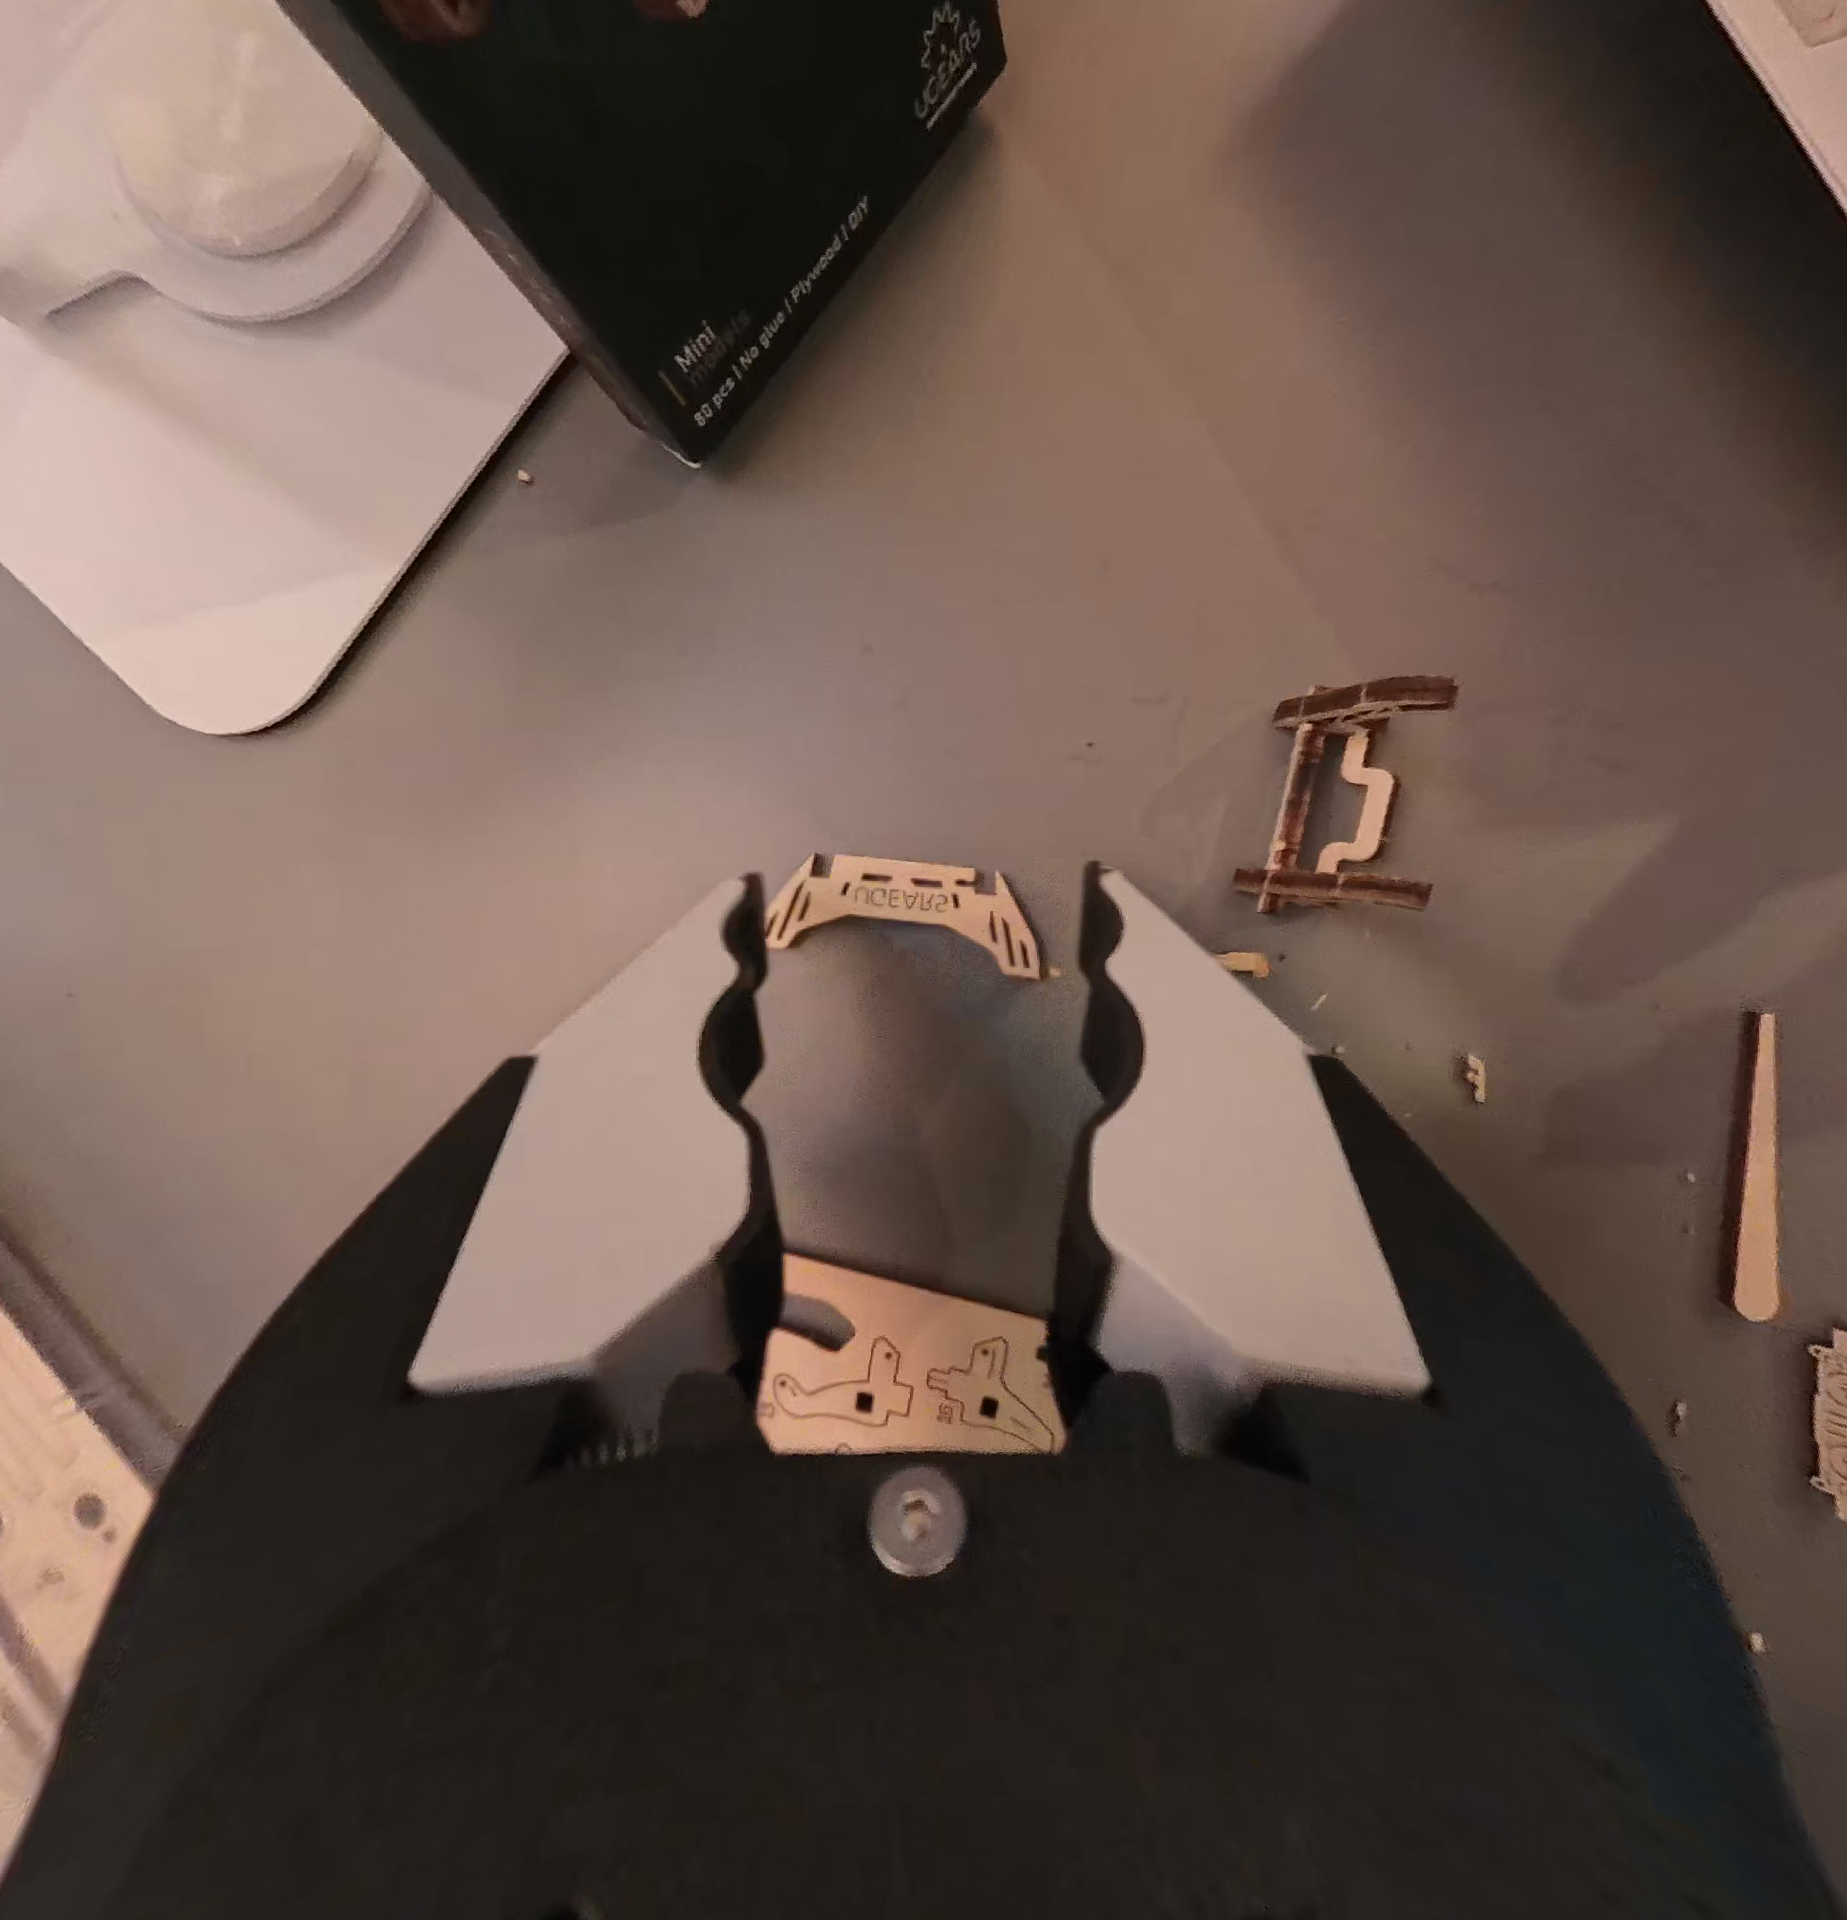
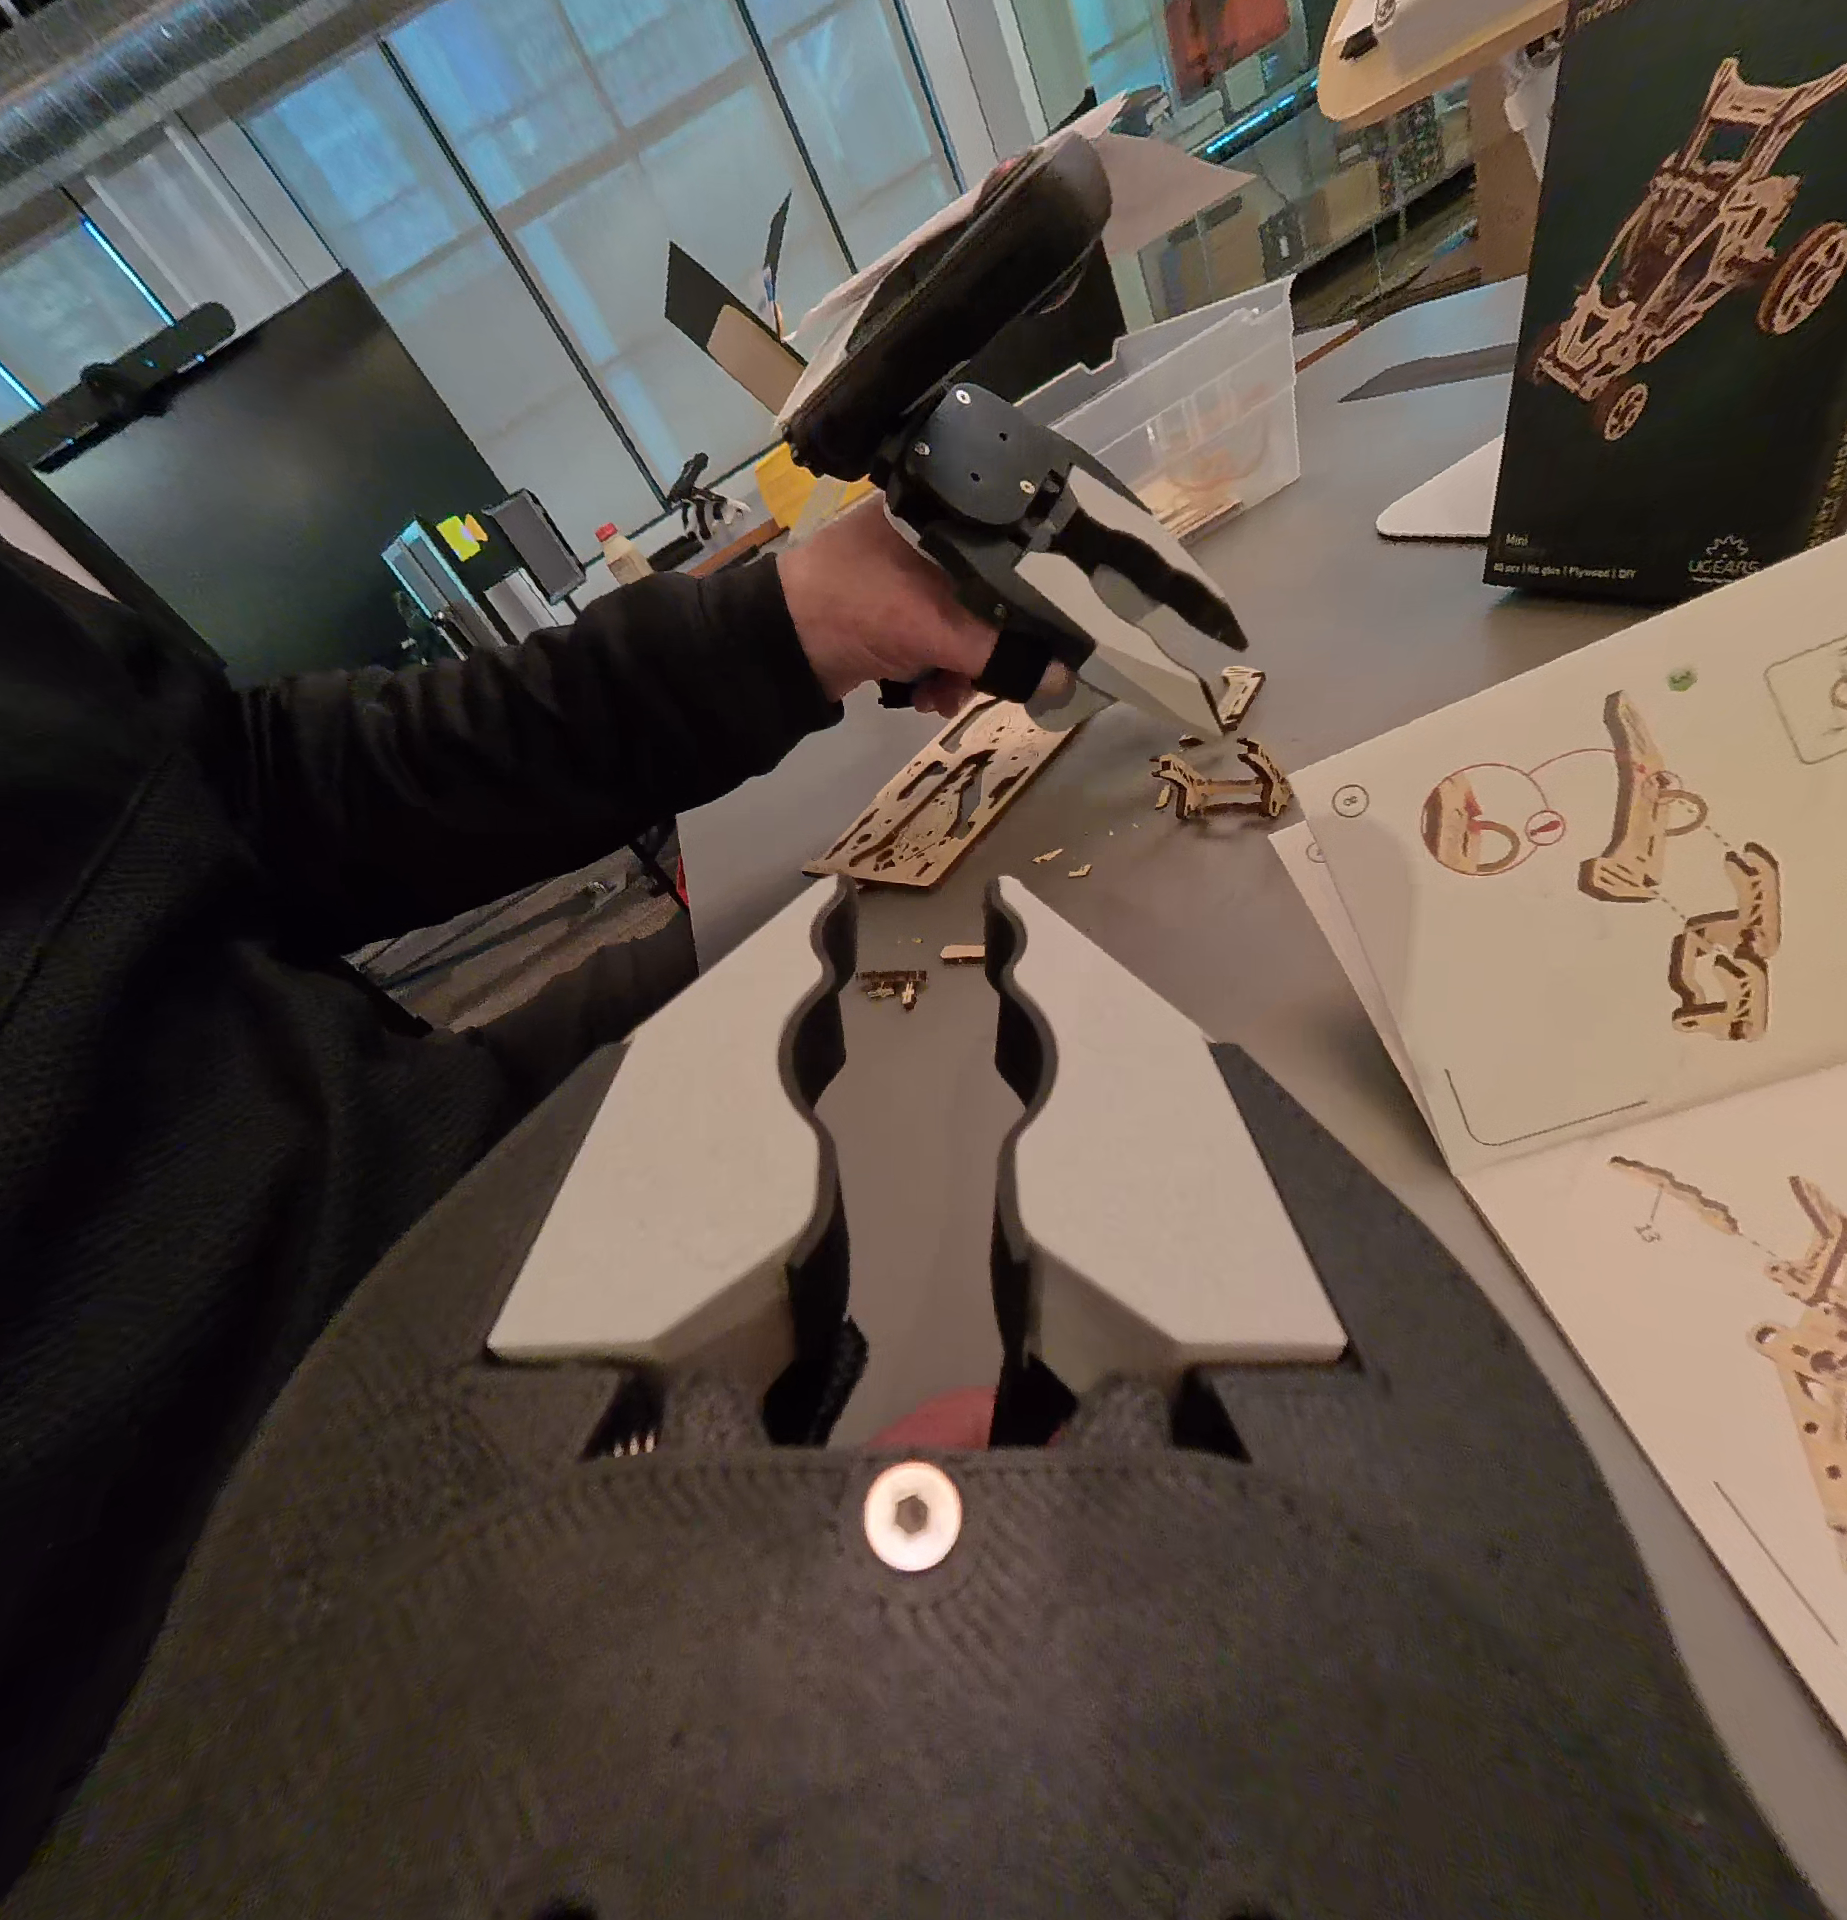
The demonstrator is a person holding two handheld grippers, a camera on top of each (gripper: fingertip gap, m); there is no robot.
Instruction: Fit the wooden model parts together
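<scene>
Grey surface [image 1: 1002, 644], left to right. White stand base [image 1: 202, 499], far left. Black box [image 1: 690, 208], behind centre. Left gripper [image 1: 924, 914]: fingers apart, clamped on nothing; flat arched wooden part [image 1: 898, 914] lies between the tips, left end at the left finger [image 1: 737, 935], clear of the right. Cut-out sheet [image 1: 908, 1382] beneath the gripper's base. Wooden frame [image 1: 1334, 795], right, well apart. Tapered stick [image 1: 1755, 1174], far right. Right gripper [image 2: 919, 935]: fingers narrowly apart, bare, above wood scraps [image 2: 893, 985]. Booklet [image 2: 1625, 935], rightmost.
</scene>
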